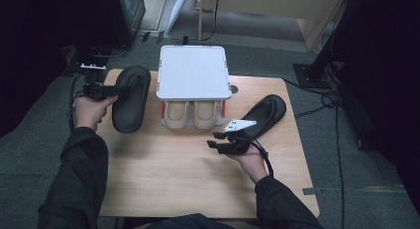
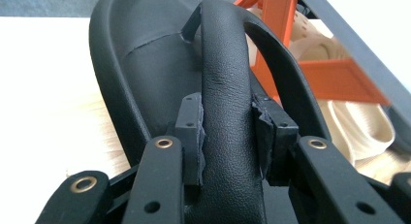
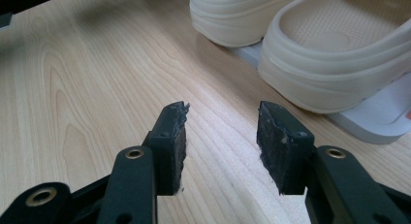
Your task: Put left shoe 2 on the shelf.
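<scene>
Clamped on the strap of the black sandal (image 2: 145, 73), the left gripper (image 1: 101, 91) holds it at the table's (image 1: 163, 174) left edge, long axis pointing away, just left of the white rack (image 1: 193, 70). Right of that rack, the right gripper (image 1: 217, 141) rests jaws apart and empty, the second black sandal (image 1: 265, 114) just behind it.
</scene>
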The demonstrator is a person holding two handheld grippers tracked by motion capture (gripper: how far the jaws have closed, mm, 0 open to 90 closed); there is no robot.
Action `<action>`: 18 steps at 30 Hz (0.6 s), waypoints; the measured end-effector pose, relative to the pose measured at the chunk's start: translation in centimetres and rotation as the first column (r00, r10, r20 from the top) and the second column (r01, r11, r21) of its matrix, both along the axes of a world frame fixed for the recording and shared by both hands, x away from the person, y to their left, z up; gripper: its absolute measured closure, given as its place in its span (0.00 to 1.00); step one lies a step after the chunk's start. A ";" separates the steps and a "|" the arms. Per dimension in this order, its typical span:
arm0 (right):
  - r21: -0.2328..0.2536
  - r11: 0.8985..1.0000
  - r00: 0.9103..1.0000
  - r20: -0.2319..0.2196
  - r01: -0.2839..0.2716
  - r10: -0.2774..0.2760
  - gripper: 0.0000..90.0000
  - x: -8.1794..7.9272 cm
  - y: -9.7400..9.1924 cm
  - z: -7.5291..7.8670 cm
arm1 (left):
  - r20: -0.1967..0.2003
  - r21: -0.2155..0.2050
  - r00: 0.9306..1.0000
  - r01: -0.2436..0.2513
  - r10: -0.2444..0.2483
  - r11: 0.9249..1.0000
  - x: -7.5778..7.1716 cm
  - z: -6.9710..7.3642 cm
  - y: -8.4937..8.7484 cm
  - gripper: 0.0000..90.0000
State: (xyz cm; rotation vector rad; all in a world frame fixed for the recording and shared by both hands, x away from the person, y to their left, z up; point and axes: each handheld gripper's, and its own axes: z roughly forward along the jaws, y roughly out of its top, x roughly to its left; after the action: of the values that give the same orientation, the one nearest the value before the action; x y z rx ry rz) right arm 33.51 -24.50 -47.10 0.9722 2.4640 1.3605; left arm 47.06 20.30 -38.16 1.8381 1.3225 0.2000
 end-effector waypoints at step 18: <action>0.009 1.000 1.000 0.004 -0.001 0.001 0.60 -0.2 -0.2 0.2 | 0.033 -0.027 0.999 -0.014 0.015 1.000 2.4 6.7 -2.2 0.75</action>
State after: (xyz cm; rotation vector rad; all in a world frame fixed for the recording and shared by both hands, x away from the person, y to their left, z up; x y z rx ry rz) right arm 33.31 -24.74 -46.88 0.9694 2.4574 1.3736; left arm 49.42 18.07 -31.46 1.7961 1.3098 0.2182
